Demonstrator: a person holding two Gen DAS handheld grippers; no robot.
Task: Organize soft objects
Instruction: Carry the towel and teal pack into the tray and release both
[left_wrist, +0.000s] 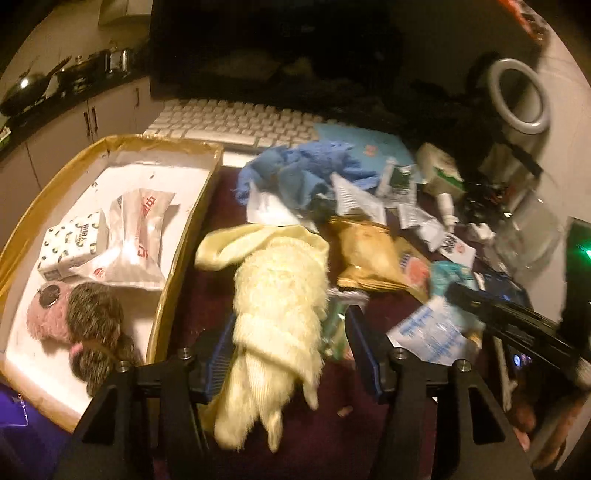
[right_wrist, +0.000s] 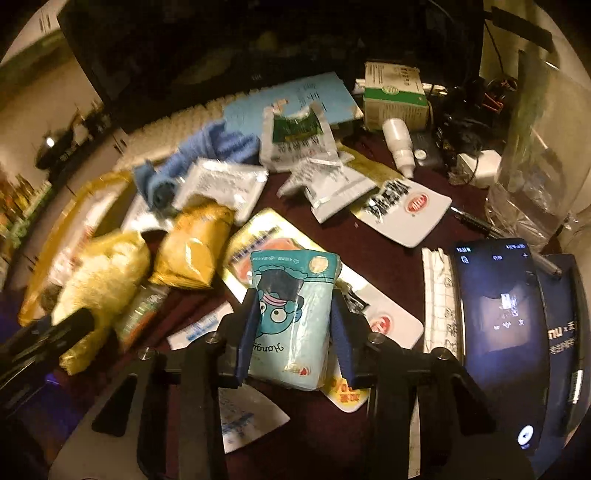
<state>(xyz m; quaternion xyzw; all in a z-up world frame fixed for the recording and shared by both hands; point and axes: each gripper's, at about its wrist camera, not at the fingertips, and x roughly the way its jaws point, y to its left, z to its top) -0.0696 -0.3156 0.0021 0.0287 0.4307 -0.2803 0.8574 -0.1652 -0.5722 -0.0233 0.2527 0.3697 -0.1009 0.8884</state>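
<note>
A fluffy cream-yellow cloth (left_wrist: 277, 302) hangs between the fingers of my left gripper (left_wrist: 291, 343); the jaws stand wide and only the left pad touches it, so the grip is unclear. It also shows in the right wrist view (right_wrist: 99, 273). My right gripper (right_wrist: 295, 325) is shut on a teal tissue pack (right_wrist: 291, 314) with a cartoon face, held just above the table. A gold-rimmed box (left_wrist: 184, 236) at left holds a pink and grey plush toy (left_wrist: 77, 317), a tissue pack (left_wrist: 74, 243) and a white soft packet (left_wrist: 133, 240). A blue cloth (left_wrist: 303, 170) lies behind.
The dark red table carries a gold snack bag (left_wrist: 369, 254), several sachets and papers (right_wrist: 325, 184), a white bottle (right_wrist: 399, 144), a green-white carton (right_wrist: 395, 96), a lit phone (right_wrist: 498, 325) at right, a white keyboard (left_wrist: 236, 122) and a dark monitor behind.
</note>
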